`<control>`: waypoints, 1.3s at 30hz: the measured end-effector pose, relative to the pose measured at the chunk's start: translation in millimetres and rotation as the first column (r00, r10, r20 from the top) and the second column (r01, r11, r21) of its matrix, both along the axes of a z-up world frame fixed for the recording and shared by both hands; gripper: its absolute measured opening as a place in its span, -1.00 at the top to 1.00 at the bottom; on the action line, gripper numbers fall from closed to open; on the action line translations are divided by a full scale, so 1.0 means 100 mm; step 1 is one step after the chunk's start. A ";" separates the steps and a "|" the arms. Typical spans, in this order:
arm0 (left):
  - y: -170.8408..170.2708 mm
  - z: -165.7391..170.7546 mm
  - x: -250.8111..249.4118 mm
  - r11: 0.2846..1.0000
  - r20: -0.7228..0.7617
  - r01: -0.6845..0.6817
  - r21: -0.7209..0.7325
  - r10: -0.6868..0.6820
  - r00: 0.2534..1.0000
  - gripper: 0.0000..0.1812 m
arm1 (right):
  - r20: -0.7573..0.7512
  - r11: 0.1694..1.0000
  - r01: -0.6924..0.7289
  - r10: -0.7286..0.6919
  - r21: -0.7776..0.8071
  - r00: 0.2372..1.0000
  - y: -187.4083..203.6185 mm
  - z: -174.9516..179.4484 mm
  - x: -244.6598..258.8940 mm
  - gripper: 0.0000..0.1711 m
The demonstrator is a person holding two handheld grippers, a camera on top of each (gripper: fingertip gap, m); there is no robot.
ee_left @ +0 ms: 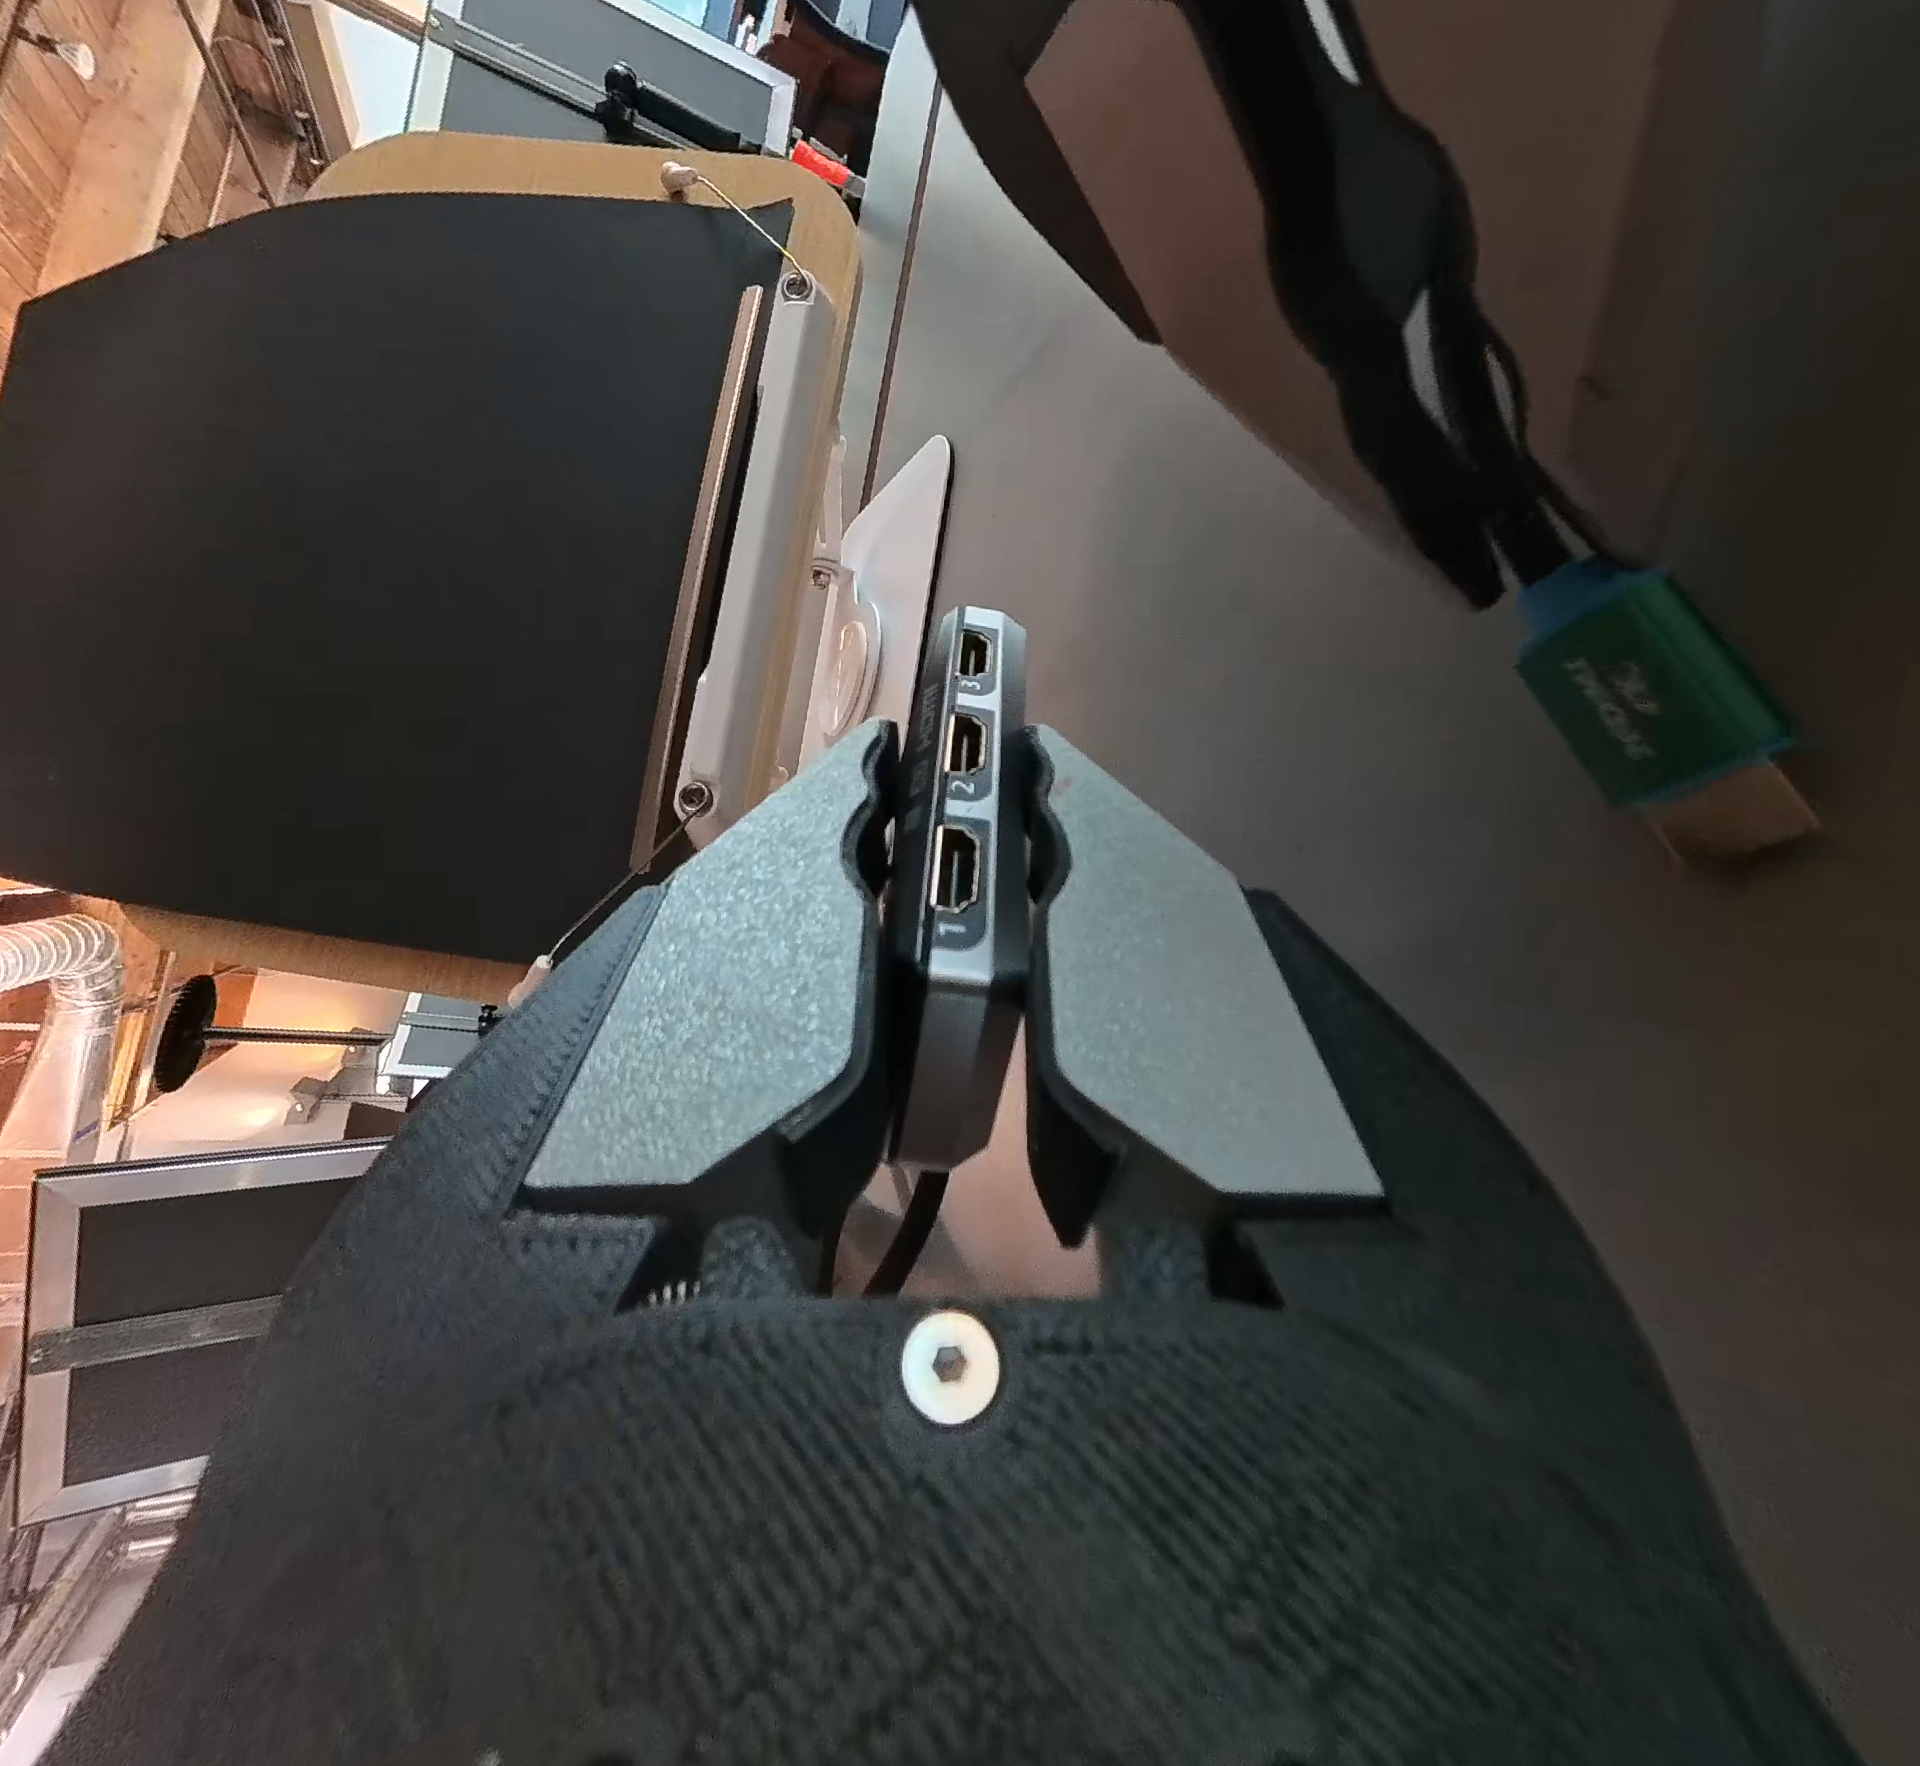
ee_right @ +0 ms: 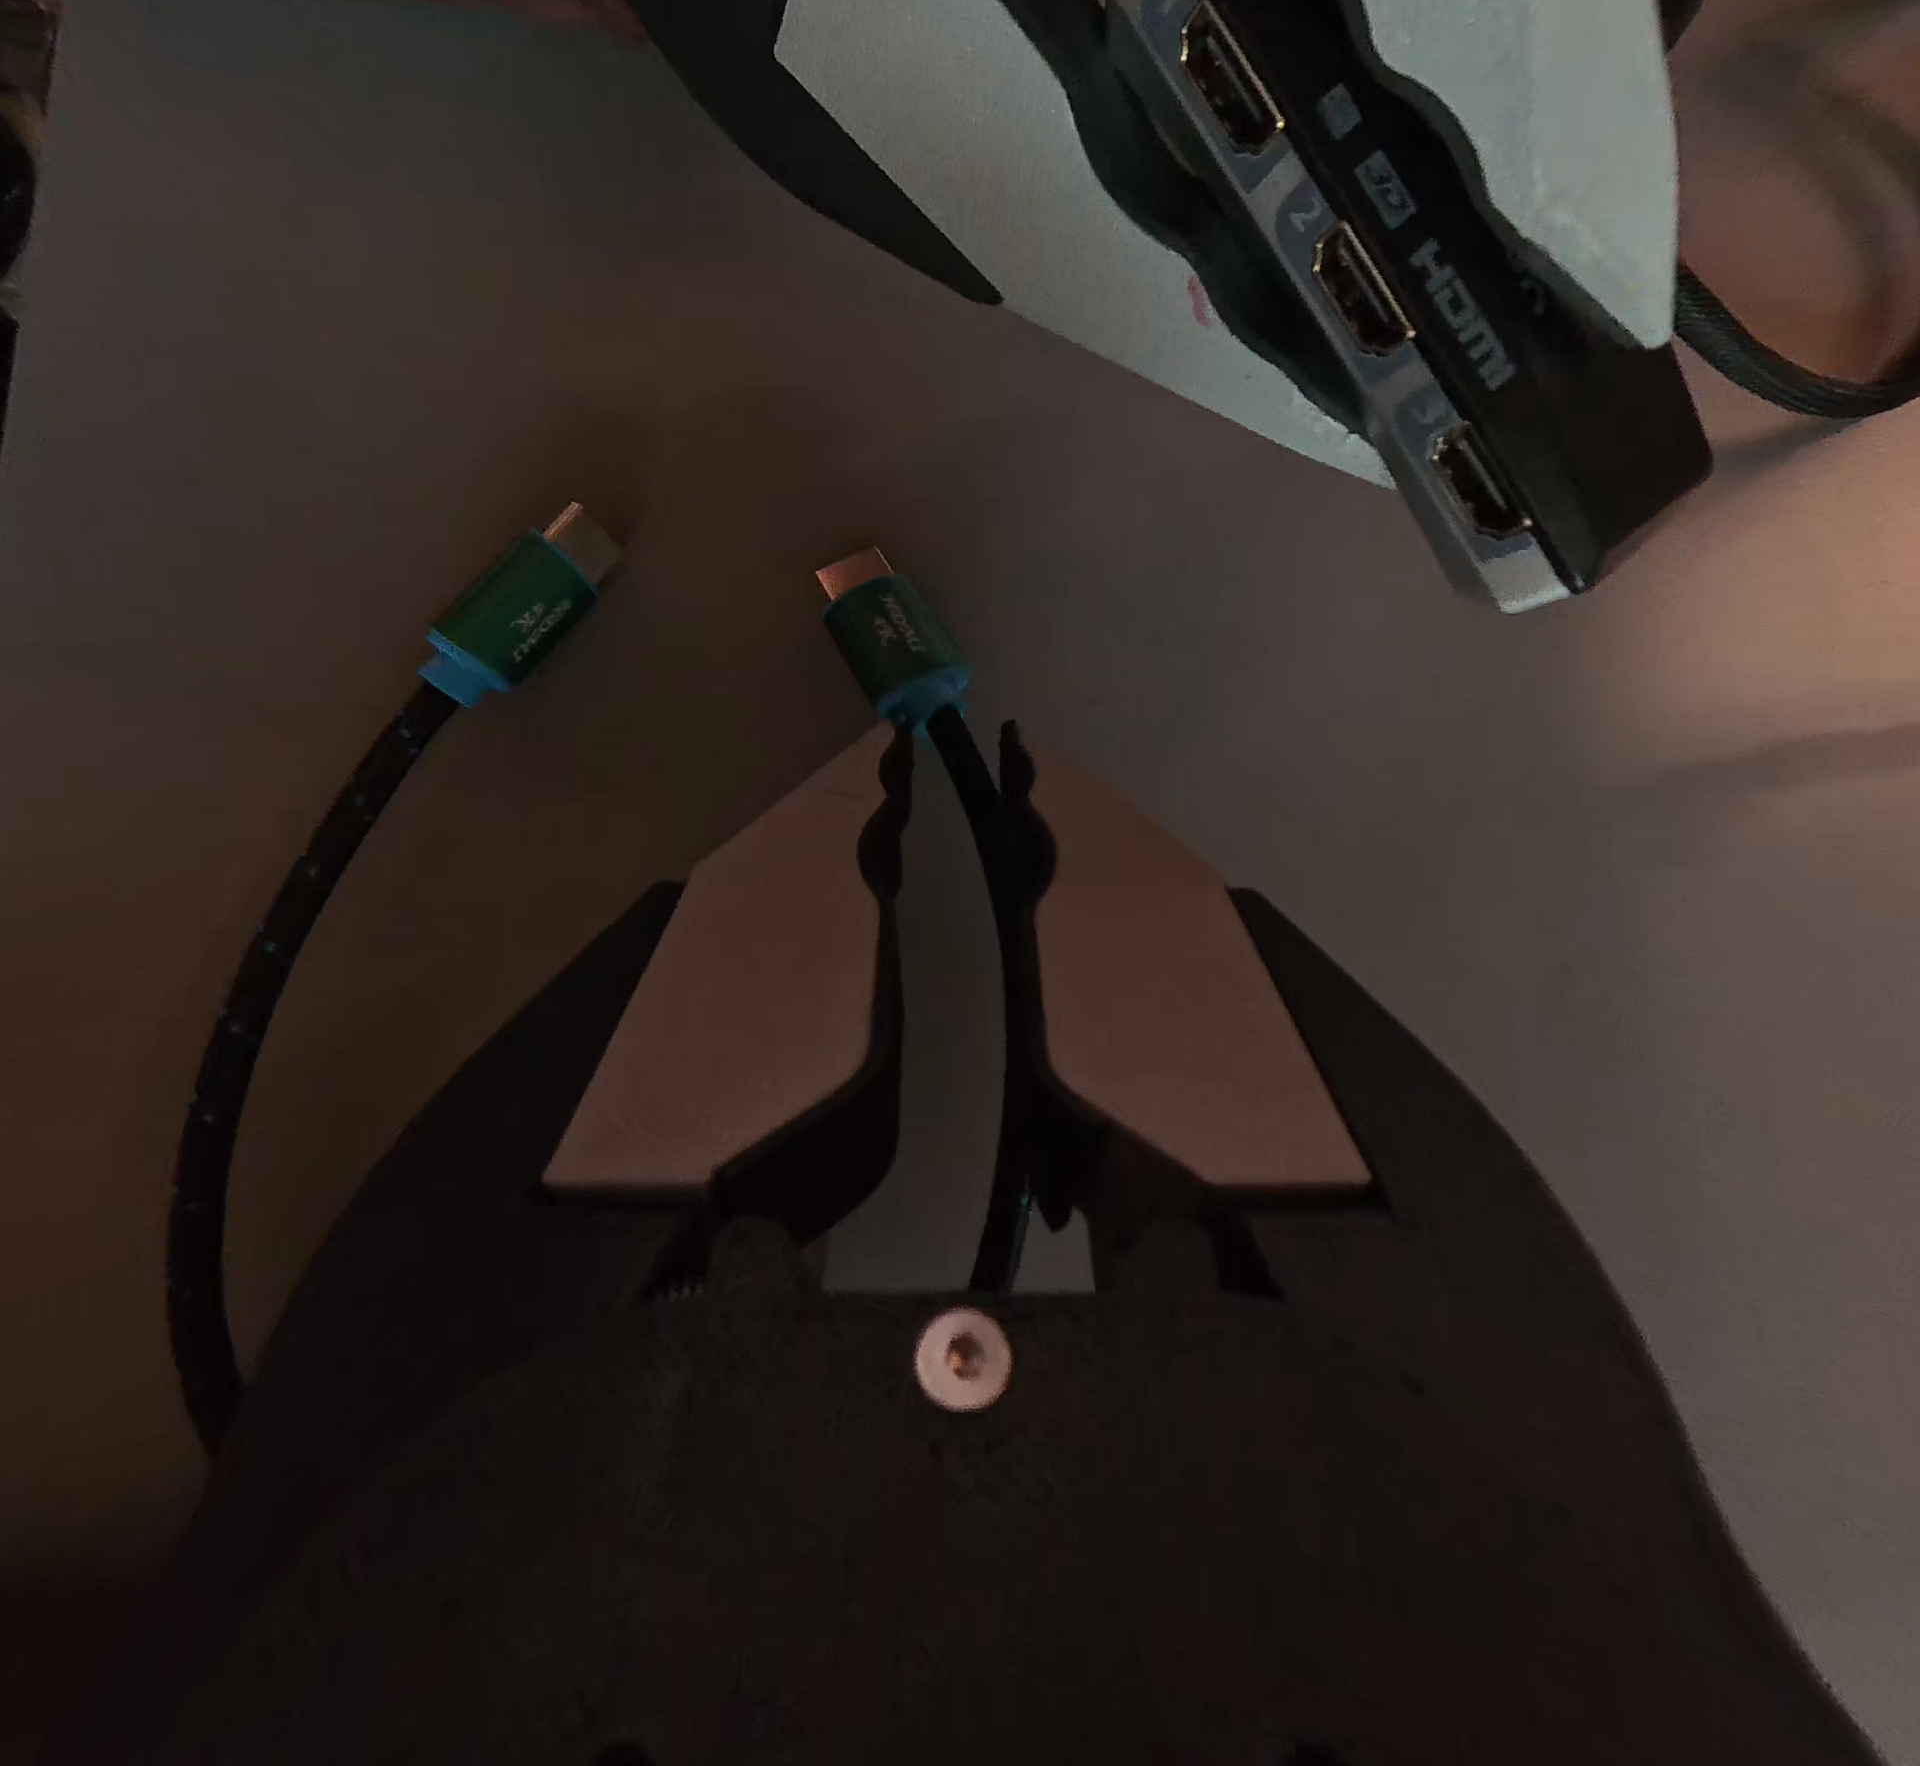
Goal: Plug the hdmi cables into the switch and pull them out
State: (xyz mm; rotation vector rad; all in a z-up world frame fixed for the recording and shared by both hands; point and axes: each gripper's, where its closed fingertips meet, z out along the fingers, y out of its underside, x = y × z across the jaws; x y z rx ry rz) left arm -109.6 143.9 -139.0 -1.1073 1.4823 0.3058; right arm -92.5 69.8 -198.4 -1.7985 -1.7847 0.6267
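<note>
step in hand, first insertion: left gripper (ee_left: pixel 961 843) clamped on switch (ee_left: pixel 961 812), three ports empty; right gripper (ee_right: pixel 956 750) pinching hdmi cable (ee_right: pixel 961 843) behind its green plug (ee_right: pixel 888 630) at frame centre, spare plug (ee_right: pixel 520 610) on desk (ee_right: pixel 1351 885) centre left; next move calls for lining plug with a port.

The switch (ee_right: pixel 1403 262) sits between the left gripper (ee_left: pixel 961 771) jaws; the held plug (ee_right: pixel 891 641) lies right of the loose plug (ee_right: pixel 520 610) on the worktop (ee_right: pixel 1351 885).

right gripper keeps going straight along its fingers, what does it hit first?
Probably bare table. The right gripper holds a cable whose green plug leads; the switch, held by the left gripper, sits off to the right. Depth is unclear.
</note>
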 end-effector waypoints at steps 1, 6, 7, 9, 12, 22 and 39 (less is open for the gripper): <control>0.00 0.00 0.00 1.000 0.001 0.000 0.001 0.000 1.000 0.77 | 0.008 1.000 -0.001 0.000 0.006 1.000 0.00 -0.01 0.00 0.86; 0.03 0.02 -0.03 1.000 0.012 -0.019 0.005 0.019 1.000 0.77 | 0.008 0.997 0.025 -0.026 0.076 1.000 0.06 0.05 -0.03 0.90; 0.05 0.03 -0.04 1.000 0.013 -0.029 0.008 0.029 1.000 0.77 | 0.005 0.994 0.038 -0.039 0.098 0.999 0.08 0.07 -0.03 0.92; 0.08 0.03 -0.06 0.999 0.014 -0.044 0.012 0.044 0.999 0.77 | -0.007 0.988 0.071 -0.071 0.137 0.997 0.14 0.12 -0.04 0.95; 0.13 0.03 -0.09 0.997 0.017 -0.072 0.020 0.071 0.997 0.76 | -0.026 0.977 0.121 -0.118 0.173 0.993 0.23 0.19 -0.04 0.95; 0.25 0.08 -0.19 0.989 0.046 -0.140 0.040 0.138 0.989 0.76 | -0.083 0.953 0.217 -0.204 0.211 0.975 0.37 0.35 -0.01 0.96; 0.40 0.08 -0.20 0.954 -0.036 -0.213 0.212 0.225 0.974 0.77 | -0.288 0.837 0.500 -0.546 -0.222 0.787 0.66 0.64 0.02 0.97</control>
